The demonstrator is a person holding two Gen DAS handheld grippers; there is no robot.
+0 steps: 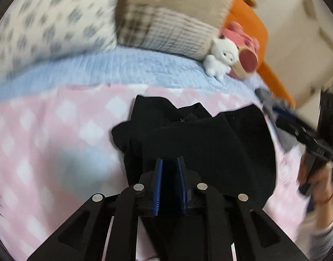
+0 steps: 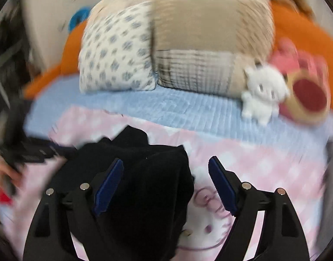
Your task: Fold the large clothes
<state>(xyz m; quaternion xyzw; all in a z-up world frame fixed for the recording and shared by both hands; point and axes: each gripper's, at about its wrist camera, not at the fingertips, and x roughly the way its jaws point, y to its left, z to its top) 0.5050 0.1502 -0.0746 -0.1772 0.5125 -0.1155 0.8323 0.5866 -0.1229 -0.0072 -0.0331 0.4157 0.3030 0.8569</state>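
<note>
Left wrist: black garment (image 1: 201, 139) bunched, rumpled on pink checked blanket (image 1: 46, 148).

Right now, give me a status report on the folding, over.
Left gripper narrow gap, over black garment. Right gripper open, empty. Garment bunched on pink blanket. Nothing in the way.

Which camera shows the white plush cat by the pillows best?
The right wrist view: the white plush cat appears larger there, its face and body distinguishable despite motion blur, beside the pink plush toy. The left wrist view shows the cat smaller, sitting on the blue quilt.
</note>
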